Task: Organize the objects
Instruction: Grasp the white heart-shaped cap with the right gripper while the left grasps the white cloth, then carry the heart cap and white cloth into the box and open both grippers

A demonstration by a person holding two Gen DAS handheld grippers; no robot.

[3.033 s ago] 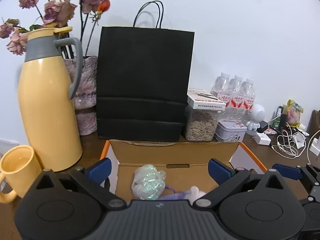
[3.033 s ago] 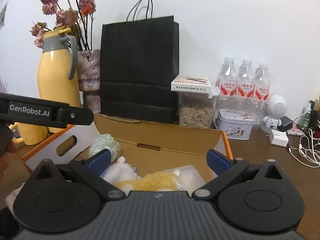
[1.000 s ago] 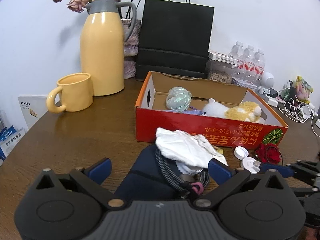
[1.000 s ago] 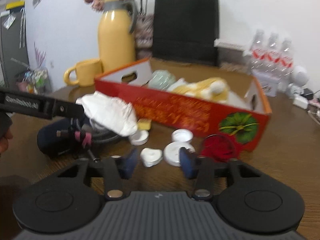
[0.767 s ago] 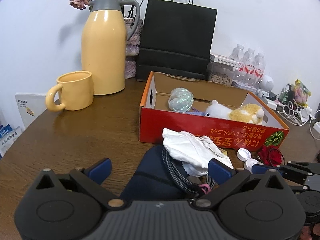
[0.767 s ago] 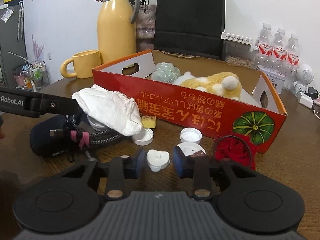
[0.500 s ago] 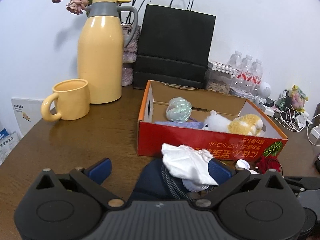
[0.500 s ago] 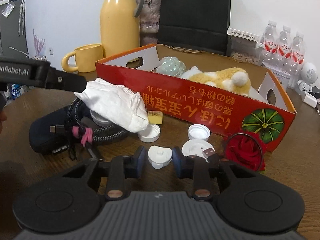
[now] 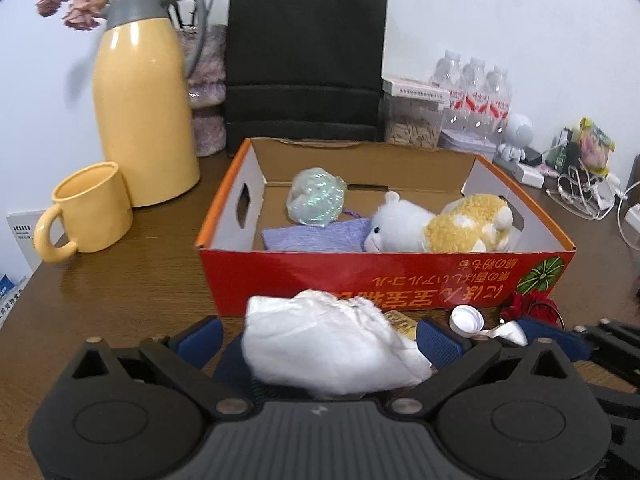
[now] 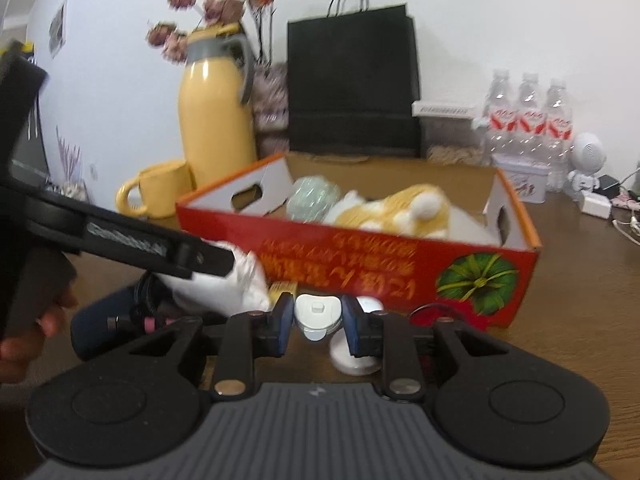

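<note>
The right wrist view alone shows the right gripper (image 10: 318,322) pinched on a small white heart-shaped cap (image 10: 318,316), its blue pads touching the cap's two sides, held off the brown table (image 10: 580,280) in front of the red cardboard box (image 10: 360,256). It also shows the left gripper's black body and a hand (image 10: 24,336) at the left edge. The left wrist view looks down into the box (image 9: 384,276), where three things lie: a shiny pale green ball (image 9: 316,202), a lilac cloth pouch (image 9: 316,236) and a white-and-yellow plush toy (image 9: 440,226). The left gripper (image 9: 318,338) stands wide, with a crumpled white bag (image 9: 332,348) between its blue pads but not pinched, lying on a dark pouch with a braided cable (image 10: 148,292). Near the table's far edge stand one yellow jug (image 9: 144,112), one yellow mug (image 9: 90,214), one black paper bag (image 9: 306,64) and three water bottles (image 9: 476,88). Beside the box's front wall lies one white bottle cap (image 9: 466,320).
</note>
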